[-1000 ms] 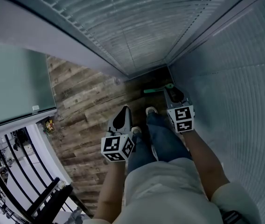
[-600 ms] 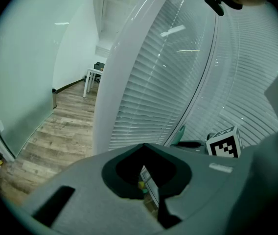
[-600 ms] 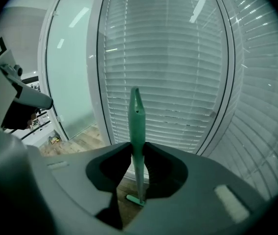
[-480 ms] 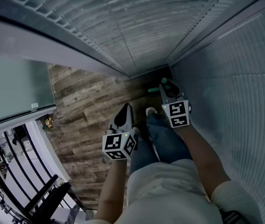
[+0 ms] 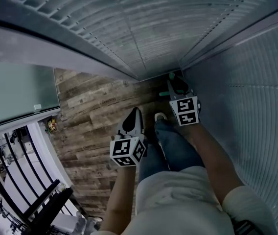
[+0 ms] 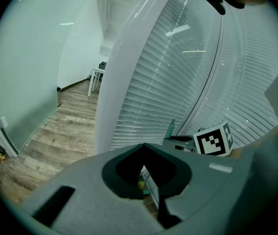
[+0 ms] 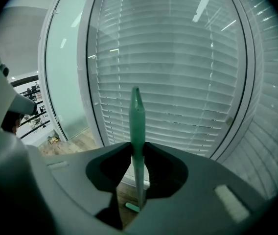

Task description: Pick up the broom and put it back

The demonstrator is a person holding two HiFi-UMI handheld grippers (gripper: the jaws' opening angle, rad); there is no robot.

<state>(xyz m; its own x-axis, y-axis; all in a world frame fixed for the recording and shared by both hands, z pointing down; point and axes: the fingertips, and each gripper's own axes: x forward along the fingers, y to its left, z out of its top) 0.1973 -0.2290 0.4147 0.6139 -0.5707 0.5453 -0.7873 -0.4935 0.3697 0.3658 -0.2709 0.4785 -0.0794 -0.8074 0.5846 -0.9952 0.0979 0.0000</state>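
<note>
From the head view, my right gripper [image 5: 176,83] reaches into the corner of the white slatted blinds [image 5: 144,38], and a slim mint-green plastic broom [image 5: 164,94] shows there just in front of them, over the brown wood-plank floor [image 5: 90,111]. My left gripper [image 5: 135,114] hangs further out from the blinds, above my legs. In the left gripper view, my left gripper [image 6: 143,148] has its jaw tips together with nothing between them; the broom [image 6: 171,128] rises beside the blinds [image 6: 153,97]. In the right gripper view, my right gripper [image 7: 137,150] is clamped on the broom [image 7: 136,116] handle, whose long axis stands upright against the blinds [image 7: 178,72], tapered tip up and lower end down at the floor.
</note>
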